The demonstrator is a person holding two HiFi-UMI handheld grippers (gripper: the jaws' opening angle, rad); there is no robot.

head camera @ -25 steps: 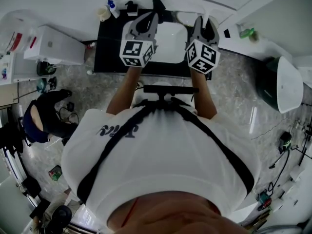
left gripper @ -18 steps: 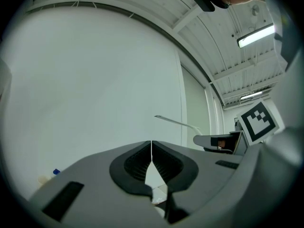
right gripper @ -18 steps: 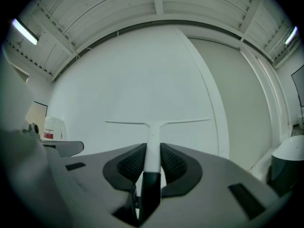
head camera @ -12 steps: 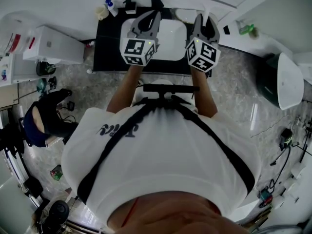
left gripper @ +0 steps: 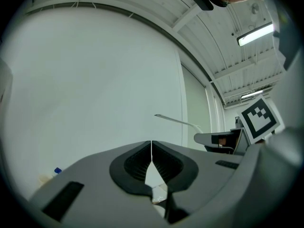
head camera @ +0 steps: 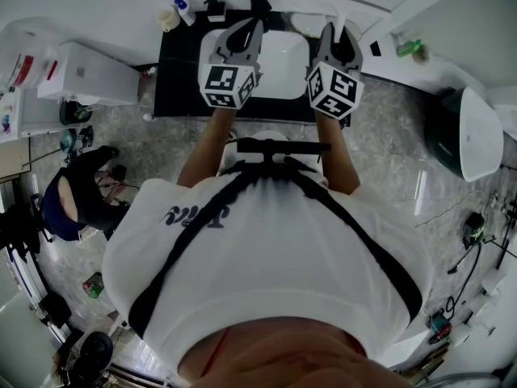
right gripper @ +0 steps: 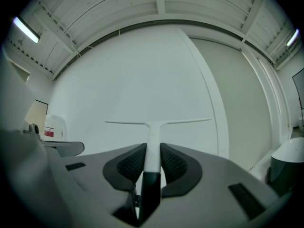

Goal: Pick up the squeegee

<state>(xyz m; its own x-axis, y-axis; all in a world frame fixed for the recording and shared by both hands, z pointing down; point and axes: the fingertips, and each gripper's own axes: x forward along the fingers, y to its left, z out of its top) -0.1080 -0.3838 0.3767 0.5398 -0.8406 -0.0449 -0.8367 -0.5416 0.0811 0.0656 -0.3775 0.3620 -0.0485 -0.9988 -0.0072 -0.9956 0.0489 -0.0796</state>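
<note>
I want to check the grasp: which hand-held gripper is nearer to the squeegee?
Right. The right hand-held gripper has its jaws closed on the handle of the squeegee. The left hand-held gripper is apart from it, jaws together and empty, with the squeegee off to its right.

A black counter [head camera: 176, 83] holds a white basin [head camera: 284, 69]. Small bottles [head camera: 184, 12] stand along its back-left edge.

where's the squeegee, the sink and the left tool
squeegee [right gripper: 153, 141], right gripper view, on its white handle
sink [head camera: 284, 67], head view, on the bare white basin
left tool [left gripper: 151, 151], left gripper view, where its closed tips meet
</note>
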